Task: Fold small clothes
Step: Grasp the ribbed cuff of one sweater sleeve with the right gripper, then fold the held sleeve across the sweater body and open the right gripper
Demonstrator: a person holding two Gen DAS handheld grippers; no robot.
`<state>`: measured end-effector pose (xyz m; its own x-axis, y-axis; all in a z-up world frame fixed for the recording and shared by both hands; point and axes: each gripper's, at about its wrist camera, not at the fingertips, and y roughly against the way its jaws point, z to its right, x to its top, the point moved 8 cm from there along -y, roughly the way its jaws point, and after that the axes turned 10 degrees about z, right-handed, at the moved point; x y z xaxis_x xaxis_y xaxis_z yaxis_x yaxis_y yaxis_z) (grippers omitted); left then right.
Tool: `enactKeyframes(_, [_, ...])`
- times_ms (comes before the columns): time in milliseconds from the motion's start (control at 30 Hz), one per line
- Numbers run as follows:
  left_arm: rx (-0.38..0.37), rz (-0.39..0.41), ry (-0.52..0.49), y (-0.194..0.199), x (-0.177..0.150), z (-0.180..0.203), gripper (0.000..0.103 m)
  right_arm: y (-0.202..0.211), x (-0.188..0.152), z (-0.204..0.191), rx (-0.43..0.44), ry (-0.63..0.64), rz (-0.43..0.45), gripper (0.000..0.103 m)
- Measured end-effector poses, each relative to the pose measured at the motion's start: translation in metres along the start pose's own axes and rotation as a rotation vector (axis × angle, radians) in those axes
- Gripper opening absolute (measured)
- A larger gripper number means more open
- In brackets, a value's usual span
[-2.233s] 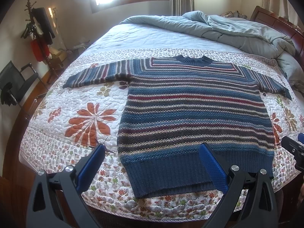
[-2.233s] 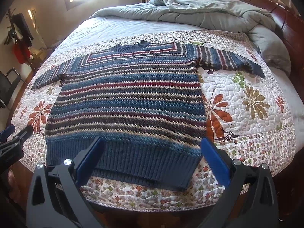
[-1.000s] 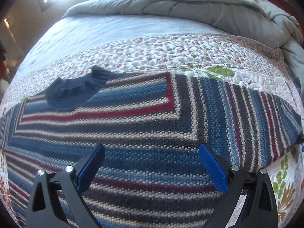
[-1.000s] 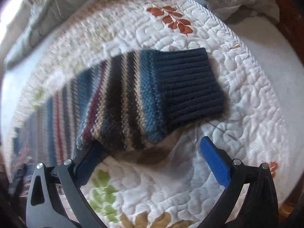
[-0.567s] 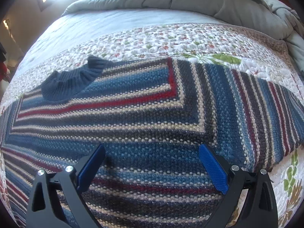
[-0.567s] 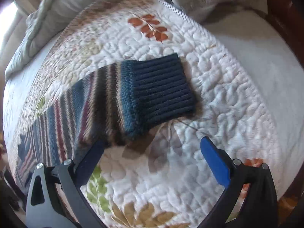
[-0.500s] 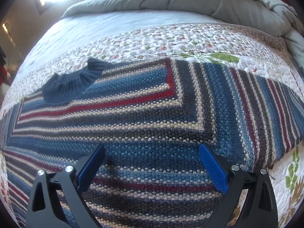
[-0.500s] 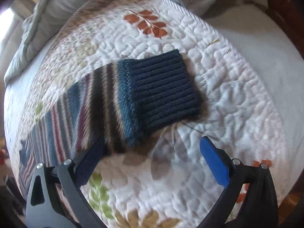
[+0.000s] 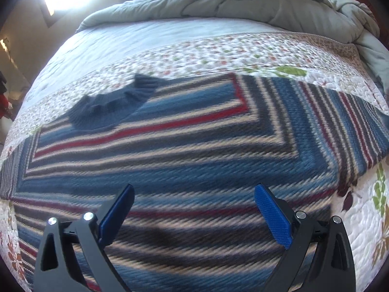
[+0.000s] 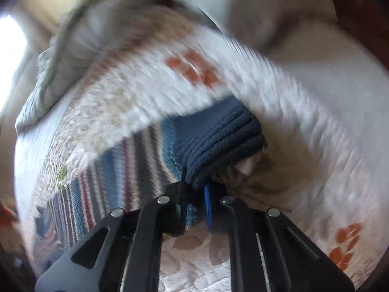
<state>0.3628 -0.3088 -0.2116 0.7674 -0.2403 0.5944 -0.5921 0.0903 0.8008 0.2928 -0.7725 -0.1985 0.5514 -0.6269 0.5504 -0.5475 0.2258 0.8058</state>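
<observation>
The striped sweater (image 9: 184,155) lies flat and spread out on the bed, knitted in bands of blue, charcoal, cream and red that turn a corner at the shoulder. Its dark blue ribbed collar (image 9: 114,107) sits rumpled towards the left, and one sleeve runs off to the right. In the right wrist view that sleeve ends in a dark blue ribbed cuff (image 10: 223,136), bunched and lifted a little off the quilt.

Underneath is a white quilted bedspread (image 9: 218,51) with small flowers and big orange leaves. Beyond it, a pale blue sheet (image 9: 136,41), then a grey-green duvet (image 9: 255,2) heaped at the far end. Bright light pours in top left.

The left gripper (image 9: 194,209) hovers over the sweater's chest, jaws spread wide, nothing between them. The right gripper (image 10: 195,189) has its jaws pinched tight on the edge of the cuff.
</observation>
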Motion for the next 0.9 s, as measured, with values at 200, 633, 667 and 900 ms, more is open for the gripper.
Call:
enactKeyframes(200, [0.058, 0.022, 0.057, 0.027, -0.011, -0.070, 0.099, 0.067, -0.007, -0.109, 0.170, 0.217, 0.143, 0.010])
enactKeyframes(633, [0.169, 0.006, 0.216, 0.060, -0.042, -0.206, 0.099, 0.095, -0.201, -0.358, 0.436, 0.638, 0.066, 0.010])
enactKeyframes(667, [0.171, 0.006, 0.226, 0.061, -0.045, -0.212, 0.099, 0.095, -0.219, -0.374, 0.461, 0.675, 0.044, 0.010])
enactKeyframes(900, [0.122, -0.021, 0.253, 0.055, -0.057, -0.213, 0.099, 0.107, -0.272, -0.374, 0.583, 0.653, -0.106, 0.035])
